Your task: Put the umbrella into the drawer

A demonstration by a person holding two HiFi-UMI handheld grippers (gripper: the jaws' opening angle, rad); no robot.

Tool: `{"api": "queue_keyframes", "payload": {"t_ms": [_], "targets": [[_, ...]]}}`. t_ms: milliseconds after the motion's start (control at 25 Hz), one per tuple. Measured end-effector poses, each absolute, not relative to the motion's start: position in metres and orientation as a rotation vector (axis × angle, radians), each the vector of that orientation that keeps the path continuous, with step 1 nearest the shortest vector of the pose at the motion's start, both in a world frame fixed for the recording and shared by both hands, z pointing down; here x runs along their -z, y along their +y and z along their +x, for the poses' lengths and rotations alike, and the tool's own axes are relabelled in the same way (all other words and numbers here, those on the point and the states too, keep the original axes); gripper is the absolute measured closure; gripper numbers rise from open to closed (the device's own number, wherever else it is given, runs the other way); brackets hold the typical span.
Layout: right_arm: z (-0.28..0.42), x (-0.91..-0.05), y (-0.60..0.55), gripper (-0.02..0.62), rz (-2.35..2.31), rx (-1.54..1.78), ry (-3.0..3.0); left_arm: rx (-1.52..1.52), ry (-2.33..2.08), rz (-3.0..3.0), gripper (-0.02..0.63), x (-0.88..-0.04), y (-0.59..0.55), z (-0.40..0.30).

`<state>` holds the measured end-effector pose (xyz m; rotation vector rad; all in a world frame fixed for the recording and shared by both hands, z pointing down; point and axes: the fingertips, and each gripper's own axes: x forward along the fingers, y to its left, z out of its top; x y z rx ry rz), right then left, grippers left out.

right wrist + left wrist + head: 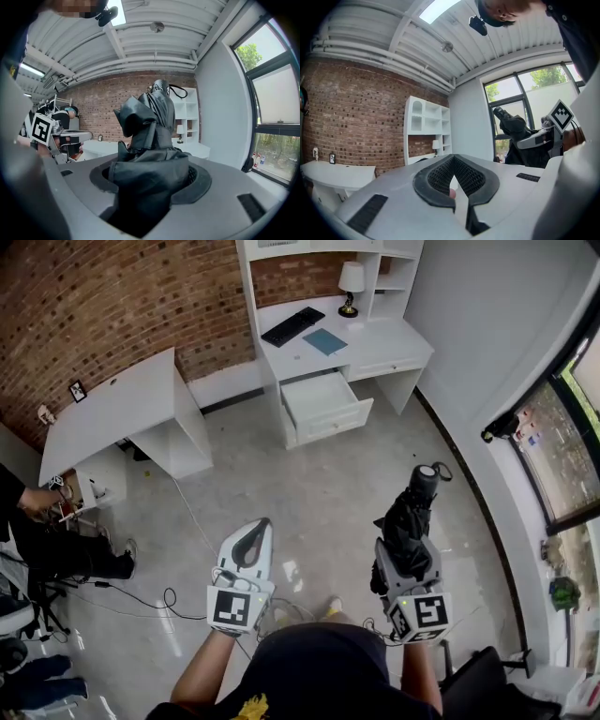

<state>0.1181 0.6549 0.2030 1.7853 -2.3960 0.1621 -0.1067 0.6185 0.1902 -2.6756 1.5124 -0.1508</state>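
- Open white drawer (322, 399) waits at twelve o'clock, well apart across the floor.
- Folded black umbrella (409, 519), four o'clock, is clamped in the right gripper (409, 563); the carry is likely in hand, the approach next.
- Left gripper (258, 532), seven o'clock, pressed together, empty.

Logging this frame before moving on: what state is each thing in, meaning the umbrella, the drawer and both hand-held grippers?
umbrella: folded, clamped in the right hand-held gripper
drawer: pulled open
right hand-held gripper: shut on the umbrella
left hand-held gripper: shut, nothing between its jaws
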Motion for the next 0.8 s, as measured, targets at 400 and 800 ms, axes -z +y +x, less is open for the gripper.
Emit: {"api": "queue_keyframes", "payload": {"t_ms": [400, 800], "targets": [[0.16, -0.212, 0.658, 0.337, 1.76, -0.201, -2.405, 0.141, 1.525, -2.67, 0.588, -0.186, 0.621, -0.06], [0.222, -0.228, 0.654, 0.337, 1.649, -0.248, -2.477, 0.185, 1.608, -2.647, 0.588, -0.196, 0.633, 0.009]]}}
